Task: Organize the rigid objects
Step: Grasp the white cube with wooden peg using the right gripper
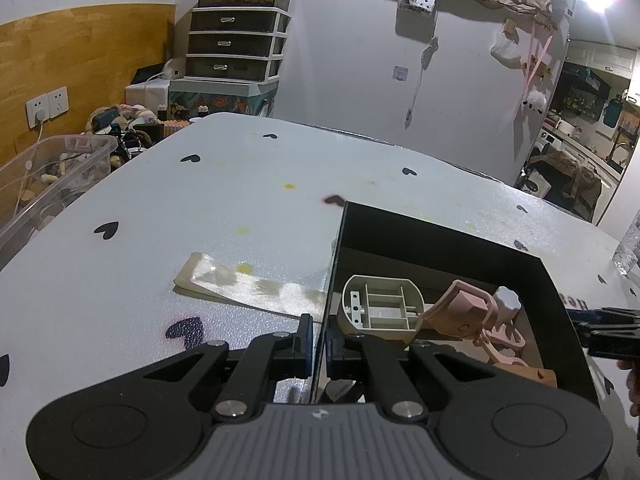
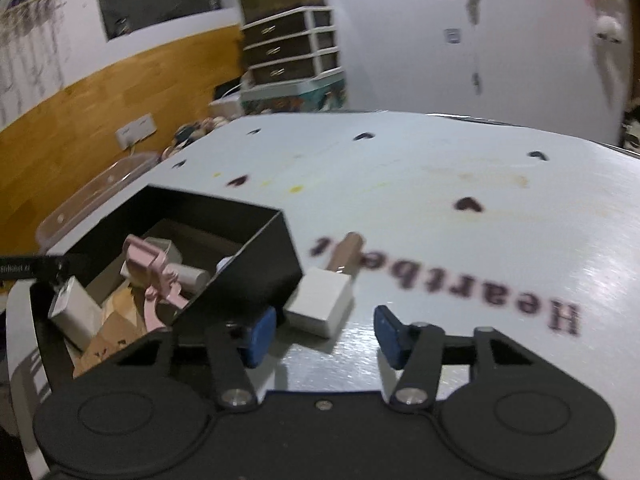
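A black open box (image 1: 440,236) stands on the white heart-print table (image 1: 200,208). My left gripper (image 1: 319,330) is shut on the box's left wall. Inside lie a beige plastic housing (image 1: 380,308), a pink piece (image 1: 468,312), a white knob (image 1: 507,300) and a tan piece (image 1: 532,374). In the right wrist view the box (image 2: 248,276) is at left, and a white block (image 2: 320,308) rests on the table against its near corner. My right gripper (image 2: 325,334) is open just short of the block, its pads clear of it. A brown cylinder (image 2: 346,252) lies behind the block.
A flat translucent strip (image 1: 240,284) lies on the table left of the box. A clear plastic bin (image 1: 52,172) sits off the left table edge, and a glass object (image 1: 628,248) is at the far right. Drawers (image 1: 236,44) and clutter stand behind the table.
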The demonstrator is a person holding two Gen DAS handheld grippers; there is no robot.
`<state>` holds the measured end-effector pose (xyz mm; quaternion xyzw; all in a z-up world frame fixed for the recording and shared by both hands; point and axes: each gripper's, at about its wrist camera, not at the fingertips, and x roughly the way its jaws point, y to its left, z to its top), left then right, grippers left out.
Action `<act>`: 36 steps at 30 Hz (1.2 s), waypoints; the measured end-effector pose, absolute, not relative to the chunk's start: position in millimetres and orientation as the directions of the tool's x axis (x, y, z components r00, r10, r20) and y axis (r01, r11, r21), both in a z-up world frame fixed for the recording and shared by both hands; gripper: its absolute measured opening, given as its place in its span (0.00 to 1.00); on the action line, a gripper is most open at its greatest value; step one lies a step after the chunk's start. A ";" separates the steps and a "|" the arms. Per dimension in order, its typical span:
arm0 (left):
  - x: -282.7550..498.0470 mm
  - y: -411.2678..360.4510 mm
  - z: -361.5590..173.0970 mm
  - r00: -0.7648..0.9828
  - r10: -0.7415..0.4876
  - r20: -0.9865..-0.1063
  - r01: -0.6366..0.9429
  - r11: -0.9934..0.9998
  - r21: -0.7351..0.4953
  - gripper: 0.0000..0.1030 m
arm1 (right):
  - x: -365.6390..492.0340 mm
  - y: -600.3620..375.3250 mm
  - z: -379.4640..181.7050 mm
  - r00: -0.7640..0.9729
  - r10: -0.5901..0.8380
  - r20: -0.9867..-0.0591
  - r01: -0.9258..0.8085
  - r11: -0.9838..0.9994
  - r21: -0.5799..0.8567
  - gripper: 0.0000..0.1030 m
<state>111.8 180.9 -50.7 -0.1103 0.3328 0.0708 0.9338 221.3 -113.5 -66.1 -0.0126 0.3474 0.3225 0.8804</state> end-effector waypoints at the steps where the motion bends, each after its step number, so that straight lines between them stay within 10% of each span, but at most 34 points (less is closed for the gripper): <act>1: 111.9 181.4 -50.9 0.769 0.057 -0.637 -0.205 0.965 -0.161 0.06 | 222.2 -111.2 -67.4 0.540 0.565 -0.624 -0.588 0.783 0.201 0.51; 36: 103.1 188.9 -46.9 0.768 0.074 -0.636 -0.236 0.956 -0.173 0.07 | 267.5 -77.2 -69.5 0.530 0.447 -0.720 -0.571 0.816 0.086 0.41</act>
